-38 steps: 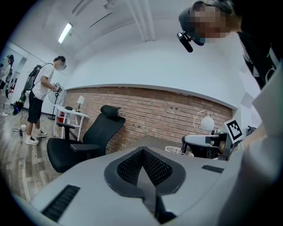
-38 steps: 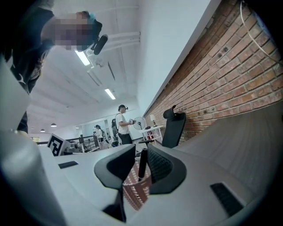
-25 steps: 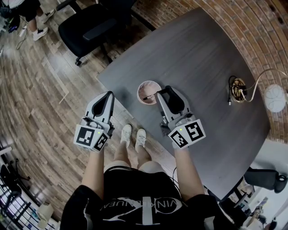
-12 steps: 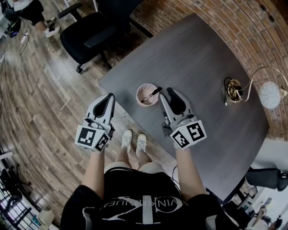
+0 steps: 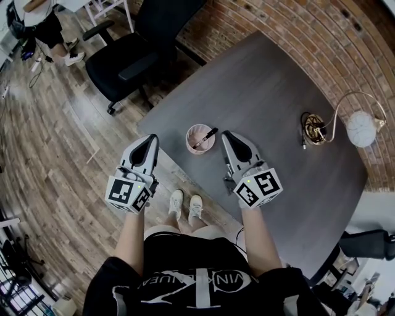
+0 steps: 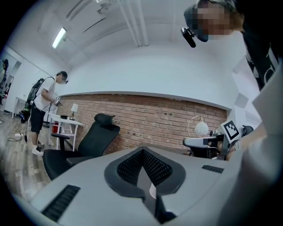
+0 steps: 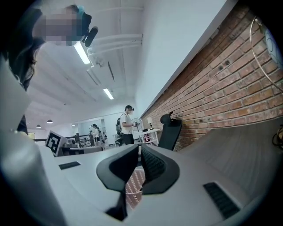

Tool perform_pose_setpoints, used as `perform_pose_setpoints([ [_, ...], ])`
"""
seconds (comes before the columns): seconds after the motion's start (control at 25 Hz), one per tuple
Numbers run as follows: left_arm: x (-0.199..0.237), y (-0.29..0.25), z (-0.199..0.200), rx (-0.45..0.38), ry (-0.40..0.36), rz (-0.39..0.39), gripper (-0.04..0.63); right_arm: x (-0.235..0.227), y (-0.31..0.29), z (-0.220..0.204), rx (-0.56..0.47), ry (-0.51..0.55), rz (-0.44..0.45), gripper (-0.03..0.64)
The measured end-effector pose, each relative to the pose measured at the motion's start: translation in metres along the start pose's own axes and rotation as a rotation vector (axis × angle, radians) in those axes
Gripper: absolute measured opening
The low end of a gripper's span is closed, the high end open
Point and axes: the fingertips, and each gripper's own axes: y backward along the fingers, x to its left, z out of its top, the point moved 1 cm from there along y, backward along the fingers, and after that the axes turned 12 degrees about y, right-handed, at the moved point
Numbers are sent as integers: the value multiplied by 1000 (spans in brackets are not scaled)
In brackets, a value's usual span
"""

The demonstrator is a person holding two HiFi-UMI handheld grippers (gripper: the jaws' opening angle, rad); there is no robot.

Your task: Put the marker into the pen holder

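I note a dark grey worktop [image 5: 278,92] near a brick wall [image 5: 296,18]; toward its right edge, a tangle of dark cable [image 5: 313,129] beside a white globe lamp [image 5: 361,128]; a black office chair [image 5: 133,52] on the wooden floor [image 5: 49,142]; a person [image 5: 43,24] beyond.

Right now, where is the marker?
Head view: the marker leans inside the holder, at the table's near-left edge, far left of the lamp.
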Motion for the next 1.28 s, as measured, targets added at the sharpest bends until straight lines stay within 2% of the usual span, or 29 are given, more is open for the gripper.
perform_pose_setpoints([
  [0.24,-6,4,8,-19,-27,-23,14,4,4,12,-12,-18,10,25],
  [0.68,-17,9,29,-29,-46,-42,14,8,14,28,1,31,-7,25],
  [1.28,-18,15,43,-39,-55,-49,14,8,22,43,-27,46,-40,25],
])
